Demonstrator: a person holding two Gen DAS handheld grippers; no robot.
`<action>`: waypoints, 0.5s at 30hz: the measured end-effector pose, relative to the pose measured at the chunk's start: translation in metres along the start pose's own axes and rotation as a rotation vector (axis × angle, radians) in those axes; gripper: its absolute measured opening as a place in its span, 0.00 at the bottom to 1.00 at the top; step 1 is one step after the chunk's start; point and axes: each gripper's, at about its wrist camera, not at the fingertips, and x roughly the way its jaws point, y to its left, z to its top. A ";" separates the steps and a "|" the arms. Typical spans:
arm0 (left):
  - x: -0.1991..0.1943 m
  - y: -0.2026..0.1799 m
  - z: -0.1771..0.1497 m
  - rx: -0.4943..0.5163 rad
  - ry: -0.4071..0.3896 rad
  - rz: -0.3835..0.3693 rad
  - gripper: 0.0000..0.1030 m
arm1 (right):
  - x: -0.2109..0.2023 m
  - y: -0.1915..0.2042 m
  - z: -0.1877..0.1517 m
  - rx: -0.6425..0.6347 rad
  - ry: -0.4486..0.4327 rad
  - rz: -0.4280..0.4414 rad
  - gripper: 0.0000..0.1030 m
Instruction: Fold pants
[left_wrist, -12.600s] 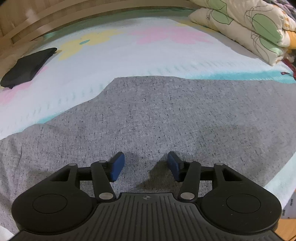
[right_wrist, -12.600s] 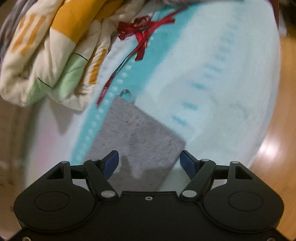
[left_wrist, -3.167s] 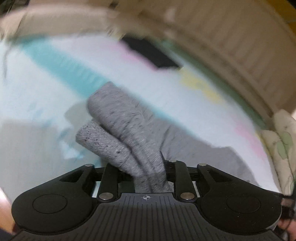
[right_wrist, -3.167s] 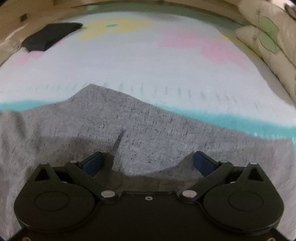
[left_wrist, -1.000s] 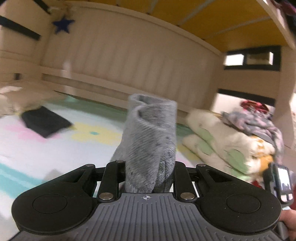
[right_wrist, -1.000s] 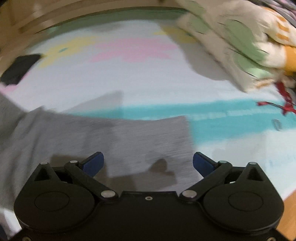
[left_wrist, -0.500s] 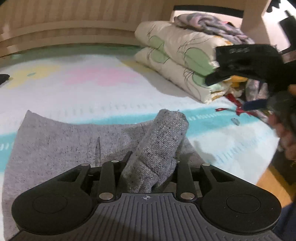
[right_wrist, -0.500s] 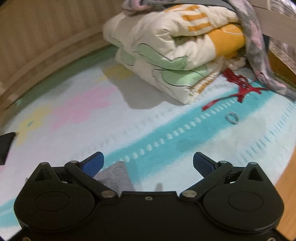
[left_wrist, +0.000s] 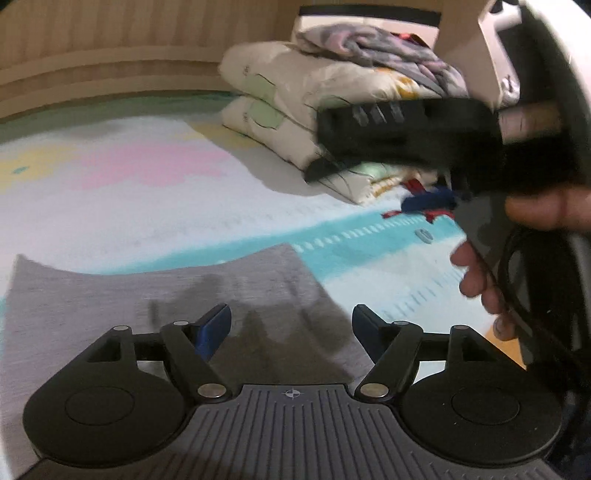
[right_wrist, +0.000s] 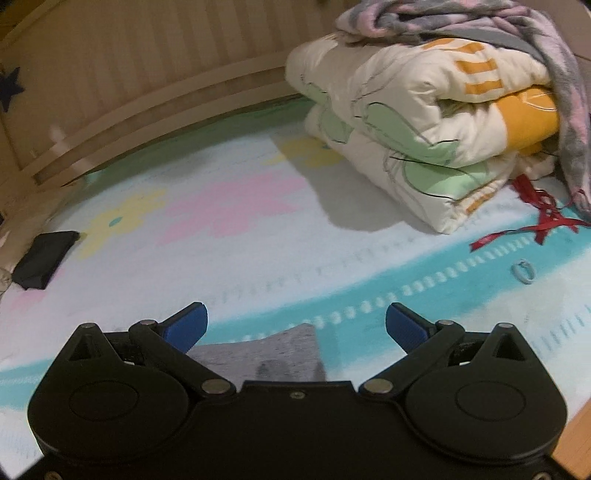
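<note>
The grey pants (left_wrist: 110, 295) lie flat on the pastel bed sheet (left_wrist: 147, 206), folded over, right under my left gripper (left_wrist: 291, 321). Its jaws are opening wide; no fabric is between the blue pads, which hover just above the cloth. In the right wrist view only a corner of the pants (right_wrist: 273, 354) shows, below my right gripper (right_wrist: 295, 321), which is open and empty above the sheet. The left wrist view shows a person's hand (left_wrist: 480, 280) holding that right gripper off the bed at the right, with one blue pad (left_wrist: 428, 201) visible.
A folded quilt stack (right_wrist: 424, 122) with a grey-pink blanket (right_wrist: 480, 29) on top sits at the back right. A red ribbon (right_wrist: 543, 221) and a hair tie (right_wrist: 522, 271) lie near it. A black folded item (right_wrist: 44, 258) is far left. Wooden slats (right_wrist: 147, 74) border the bed.
My left gripper came down with a bunch of grey fabric, laid it on the pants and opened, letting go. My right gripper lifted off the pants and swung toward the quilt.
</note>
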 end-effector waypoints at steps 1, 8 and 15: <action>-0.003 0.004 0.004 -0.004 0.001 0.003 0.69 | 0.002 -0.001 -0.001 0.009 0.008 0.001 0.99; -0.049 0.056 0.012 -0.008 -0.029 0.116 0.69 | 0.016 0.018 -0.024 -0.054 0.082 0.098 0.99; -0.030 0.100 -0.006 -0.130 0.090 0.179 0.69 | 0.027 0.046 -0.056 -0.205 0.147 0.144 0.99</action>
